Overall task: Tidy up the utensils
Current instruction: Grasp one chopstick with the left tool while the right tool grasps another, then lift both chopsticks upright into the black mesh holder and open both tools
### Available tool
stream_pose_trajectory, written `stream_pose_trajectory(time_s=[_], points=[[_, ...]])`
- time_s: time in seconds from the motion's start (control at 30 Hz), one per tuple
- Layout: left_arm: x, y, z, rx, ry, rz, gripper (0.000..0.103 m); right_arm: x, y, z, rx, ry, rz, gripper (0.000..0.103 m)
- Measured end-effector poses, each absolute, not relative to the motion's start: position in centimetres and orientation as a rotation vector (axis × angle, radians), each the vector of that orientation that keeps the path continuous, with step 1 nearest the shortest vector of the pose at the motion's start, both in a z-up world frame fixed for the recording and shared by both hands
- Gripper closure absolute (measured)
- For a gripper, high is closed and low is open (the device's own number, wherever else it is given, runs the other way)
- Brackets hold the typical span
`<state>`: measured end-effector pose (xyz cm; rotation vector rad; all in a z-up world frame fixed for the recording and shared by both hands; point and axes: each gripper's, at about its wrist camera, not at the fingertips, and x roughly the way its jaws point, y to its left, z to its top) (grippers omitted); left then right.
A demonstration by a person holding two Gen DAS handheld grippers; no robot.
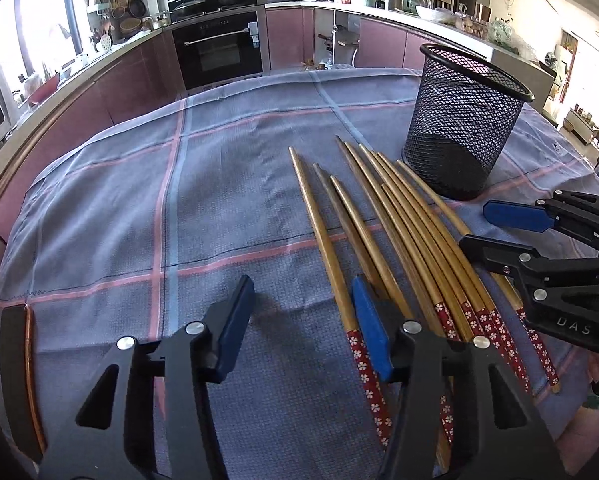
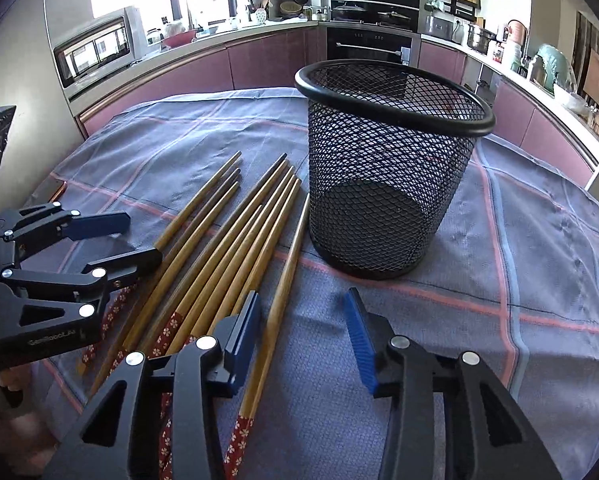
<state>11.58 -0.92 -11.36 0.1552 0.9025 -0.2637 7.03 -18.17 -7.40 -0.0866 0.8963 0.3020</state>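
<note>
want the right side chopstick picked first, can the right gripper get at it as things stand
Probably yes. The right gripper is open, and that lone chopstick lies apart from the bundle, passing between its fingers. The mesh holder stands beyond, clear of the handle end.

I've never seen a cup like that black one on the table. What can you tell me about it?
The mesh cup is a round holder of black wire mesh, seemingly metal, with a thick smooth black rim and a solid dark base. It narrows slightly toward the bottom. It stands upright on the blue checked cloth and looks empty: you can see through its walls. The chopsticks lie beside it, their tips pointing its way; the nearest seems just short of touching it. No gripper touches it.
</note>
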Motion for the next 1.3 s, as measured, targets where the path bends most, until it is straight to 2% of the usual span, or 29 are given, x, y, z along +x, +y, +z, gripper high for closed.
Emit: stream_pose_trajectory(time_s=[0.13,0.17,0.2,0.23,0.27,0.3,0.37,0.67,1.03,1.3], points=[[11.9,-0.9,-11.2,0.133,0.911,-0.274,0.062,7.2,-18.2,-7.4,-0.075,0.897,0.309,0.07],[12.2,-0.9,-11.2,0.124,0.914,-0.278,0.066,7.2,-18.3,-7.4,-0.066,0.899,0.316,0.076],[12.3,-1.1,-11.2,0.121,0.914,-0.281,0.071,7.3,-18.5,-7.4,-0.055,0.902,0.327,0.082],[12.4,-1.2,-11.2,0.115,0.914,-0.286,0.075,7.5,-18.6,-7.4,-0.043,0.906,0.335,0.084],[12.6,-1.2,-11.2,0.1,0.917,-0.295,0.084,7.5,-18.7,-7.3,-0.028,0.907,0.346,0.086],[12.5,-1.3,-11.2,0.082,0.921,-0.301,0.093,7.5,-18.8,-7.4,-0.005,0.912,0.368,0.095],[12.6,-1.2,-11.1,0.044,0.926,-0.302,0.095,7.6,-19.1,-7.4,0.029,0.92,0.383,0.096],[11.6,0.1,-8.9,-0.057,0.87,-0.323,0.095,6.1,-20.4,-5.8,0.068,0.858,0.445,0.097],[9.9,-0.1,-1.7,-0.174,0.678,-0.522,0.095,4.2,-23.6,0.5,0.149,0.651,0.5,0.097],[11.7,-2.5,2.1,-0.211,0.561,-0.572,0.095,5.3,-25.3,4.7,0.168,0.53,0.492,0.097]])
